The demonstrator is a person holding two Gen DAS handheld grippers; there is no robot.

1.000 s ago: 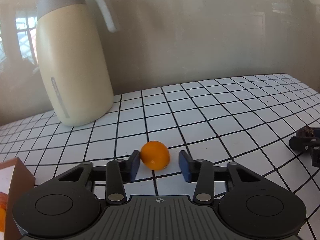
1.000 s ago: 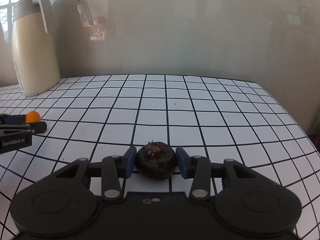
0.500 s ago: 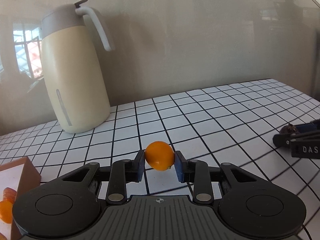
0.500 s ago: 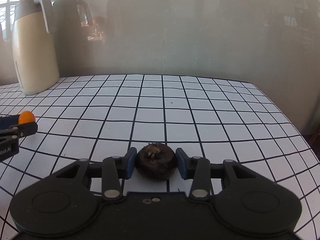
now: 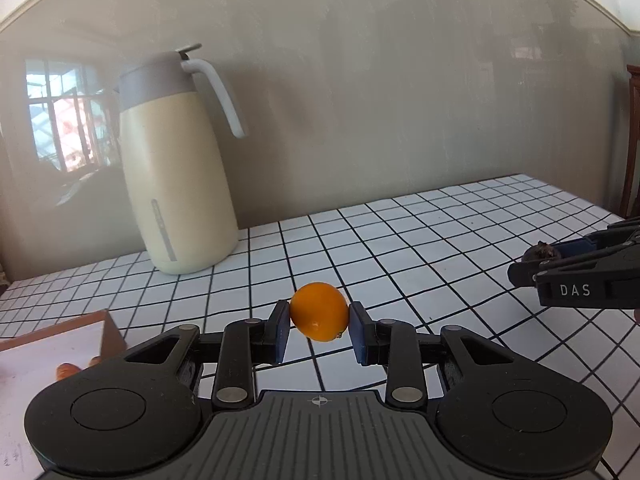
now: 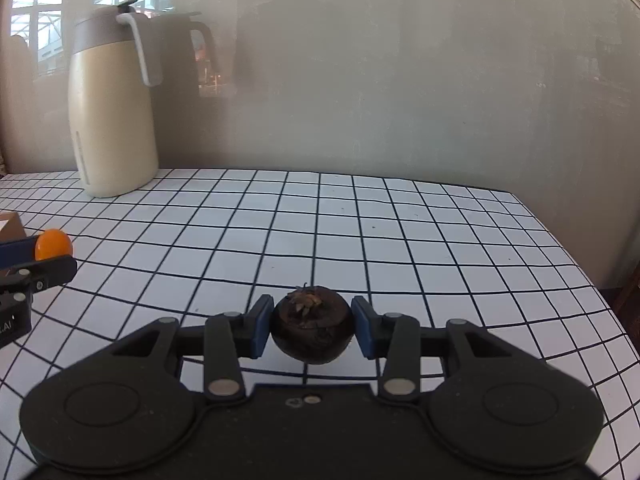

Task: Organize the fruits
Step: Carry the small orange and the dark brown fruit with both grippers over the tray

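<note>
Blue pads [image 5: 282,330] of the left gripper [image 5: 319,334] clamp a small orange fruit [image 5: 319,312] from both sides, the fruit held clear above the white tablecloth [image 5: 400,264] ruled with black grid lines. A faint shadow lies on the cloth beneath it. In the right wrist view, the right gripper [image 6: 312,330] pinches a dark brown, rough-skinned fruit [image 6: 313,330] the same way, its dried calyx facing up and its sides pressed by the two blue pads [image 6: 262,326].

Each tool shows at the edge of the other's view: the right gripper, lettered "DAS", reaches in from the right of the left wrist view with the dark fruit at its tip, while the left gripper and its orange fruit sit at the far left of the right wrist view. The two are well apart.

At the lower left of the left wrist view stands the corner of a brown-edged box [image 5: 60,344], with something orange showing at its face; what it is cannot be made out. At the back of the table, near the wall, a tall cream jug [image 5: 176,184] with a grey lid and pale handle stands upright. The glossy grey wall [image 5: 400,100] mirrors a window and the jug's outline.
</note>
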